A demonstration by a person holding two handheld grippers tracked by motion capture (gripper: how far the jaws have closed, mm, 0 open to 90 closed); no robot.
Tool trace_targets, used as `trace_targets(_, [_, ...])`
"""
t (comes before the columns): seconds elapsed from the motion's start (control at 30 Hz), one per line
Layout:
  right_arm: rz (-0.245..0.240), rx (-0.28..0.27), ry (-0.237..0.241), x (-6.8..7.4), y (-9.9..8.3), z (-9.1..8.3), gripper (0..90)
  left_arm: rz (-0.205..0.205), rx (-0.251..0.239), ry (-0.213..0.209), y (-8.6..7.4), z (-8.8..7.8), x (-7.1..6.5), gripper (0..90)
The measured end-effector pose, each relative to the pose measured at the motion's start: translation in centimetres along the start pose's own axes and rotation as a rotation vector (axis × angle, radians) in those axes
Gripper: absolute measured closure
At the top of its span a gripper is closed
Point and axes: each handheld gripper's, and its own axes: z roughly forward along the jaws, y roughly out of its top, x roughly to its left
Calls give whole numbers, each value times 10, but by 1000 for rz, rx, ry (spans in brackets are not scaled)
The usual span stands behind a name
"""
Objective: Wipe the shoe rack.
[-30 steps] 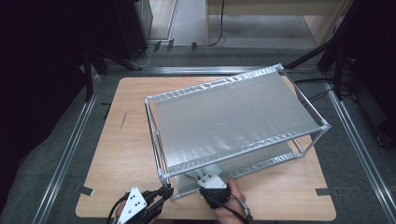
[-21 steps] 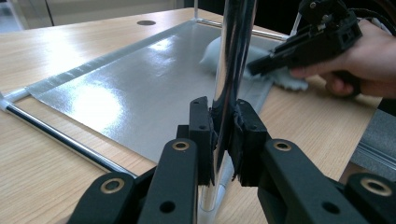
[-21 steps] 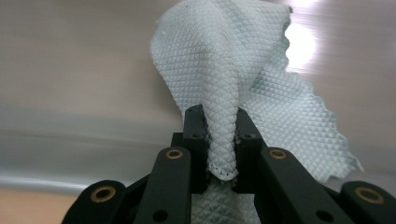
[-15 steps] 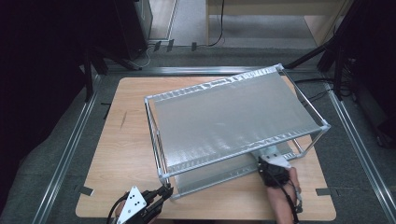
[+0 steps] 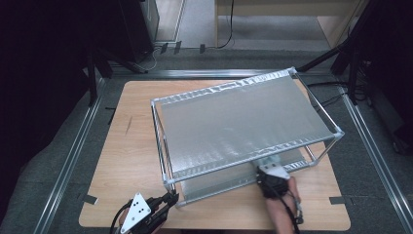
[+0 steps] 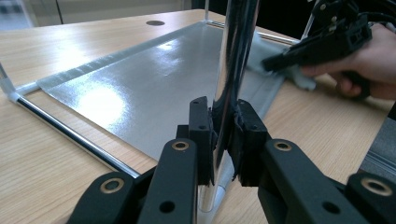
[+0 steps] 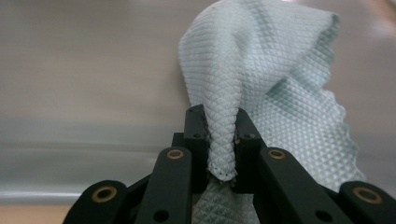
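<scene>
Cloth [image 7: 261,84] bunched lengthwise, away from right gripper [image 7: 222,140]

Cloth [image 5: 269,161] mostly hidden under shelf top [image 5: 243,122]

Pale blue-green cloth [image 7: 261,93] with a diamond-textured weave, bunched into a fold and pinched upright, its loose part draped on the lower shelf [image 6: 140,88] of the rack. Two-tier metal rack [image 5: 238,122], chrome tube frame, standing askew on the worktop [image 5: 131,161]; near corner post [image 6: 233,70] vertical.

Rack [image 5: 243,122] fills table [image 5: 131,161] middle; corner post [image 6: 233,70] blocks near-left; bare strip along left edge.
</scene>
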Motion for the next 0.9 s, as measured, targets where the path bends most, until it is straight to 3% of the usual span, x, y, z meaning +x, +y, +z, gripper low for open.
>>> trace_targets(0.17, [-133,-22,162,75,5,-2,806,-1,-4,4,0,1,1,810])
trace_targets(0.27, [-213,-48,226,114,4,-6,810,0,-4,6,0,1,1,810])
trace_targets(0.37, [-245,-50,295,138,5,-11,807,0,-7,8,0,2,1,810])
trace_targets(0.43, [-250,-53,360,148,6,-13,806,1,-8,9,0,2,1,810])
trace_targets(0.47, [-269,-59,364,150,5,-14,806,3,-7,10,0,2,1,810])
trace_targets(0.57, [-278,-58,356,147,6,-12,797,7,-6,11,0,2,1,811])
trace_targets(0.67, [-267,-45,299,127,7,-9,795,9,-8,9,0,3,2,811])
trace_targets(0.77, [-219,-33,224,95,5,-7,794,7,-9,8,0,3,3,811])
trace_targets(0.9, [-118,-8,115,38,1,-8,791,7,-9,11,0,3,3,811])
